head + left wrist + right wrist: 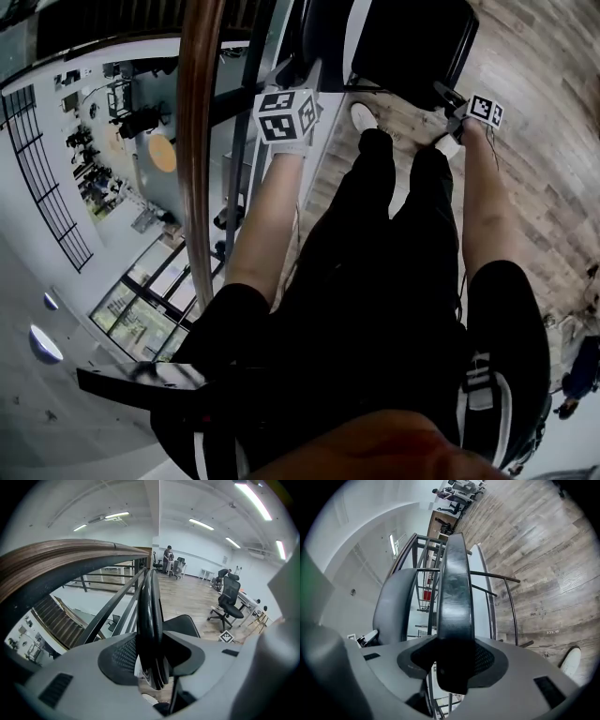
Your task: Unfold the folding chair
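The folding chair (412, 42) stands at the far end of the head view, just beyond the person's feet and to the right of a railing. It is not yet fully spread.

The opening step is judged to be in hand, with 2 different edges of the chair taken. The left gripper (151, 663) is closed on a thin dark edge that runs up between its jaws. The right gripper (452, 663) is clamped on a broader black rim. In the left gripper view a second black panel (183, 623) is seen to the right of the held edge, so some spread is judged to exist already.

The next move is judged to call for the 2 held edges being drawn apart. 1 should be kept steady while the other is swung away, until the seat lies flat. Both grips would need to be kept firm, since smooth rims could slide through the pads.

The rim in the right gripper view looks padded, rounded and faintly glossy, like vinyl. The edge in the left gripper view appears as several thin curved layers stacked together. The jaw pads carry a fine mesh texture. The handrail (195, 141) is rounded brown wood on dark metal bars. The floor (534, 141) is laid in pale wood-grain planks.
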The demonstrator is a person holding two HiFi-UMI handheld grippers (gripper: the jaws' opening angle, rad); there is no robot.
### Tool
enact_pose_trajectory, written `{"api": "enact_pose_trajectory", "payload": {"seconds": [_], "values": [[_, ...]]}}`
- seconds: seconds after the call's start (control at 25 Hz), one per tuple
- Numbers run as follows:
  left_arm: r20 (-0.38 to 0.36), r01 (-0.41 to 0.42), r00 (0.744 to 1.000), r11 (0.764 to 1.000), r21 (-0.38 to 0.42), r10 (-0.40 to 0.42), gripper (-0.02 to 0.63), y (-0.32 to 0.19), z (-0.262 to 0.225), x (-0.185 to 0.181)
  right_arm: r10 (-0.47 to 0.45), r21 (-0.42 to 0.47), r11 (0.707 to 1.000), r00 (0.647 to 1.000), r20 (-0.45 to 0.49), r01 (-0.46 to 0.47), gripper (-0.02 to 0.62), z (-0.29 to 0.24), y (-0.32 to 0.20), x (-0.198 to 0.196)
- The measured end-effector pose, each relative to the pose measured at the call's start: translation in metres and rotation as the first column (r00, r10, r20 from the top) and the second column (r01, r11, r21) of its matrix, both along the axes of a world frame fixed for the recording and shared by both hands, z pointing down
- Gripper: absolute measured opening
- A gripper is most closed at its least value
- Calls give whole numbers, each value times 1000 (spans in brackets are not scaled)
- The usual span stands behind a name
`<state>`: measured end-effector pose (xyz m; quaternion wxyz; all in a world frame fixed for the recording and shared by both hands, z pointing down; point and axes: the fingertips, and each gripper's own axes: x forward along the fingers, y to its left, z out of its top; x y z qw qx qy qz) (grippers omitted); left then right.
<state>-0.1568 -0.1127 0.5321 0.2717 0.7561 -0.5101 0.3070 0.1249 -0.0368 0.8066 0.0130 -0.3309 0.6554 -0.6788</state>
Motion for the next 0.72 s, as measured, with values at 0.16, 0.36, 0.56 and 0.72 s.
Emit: {"api": "enact_pose_trajectory", "payload": {"seconds": [0.16,0.36,0.56,0.72], "values": [[-3,15,1000,1000,-3,-15,150,0,12,0,5,41,999,999,48,-7,173,21,8,20],[-7,46,999,999,-4,-46,158,-2,27,-11,23,112,992,974,227,-49,178,28,11,25],[-18,71,997,997,2,-71,165,-3,49,-25,26,95,994,968,249,-51,183,60,22,44],[-43,75,996,997,-4,-75,169,-9,63,-35,60,63,995,965,254,-78,188,85,31,56]]}}
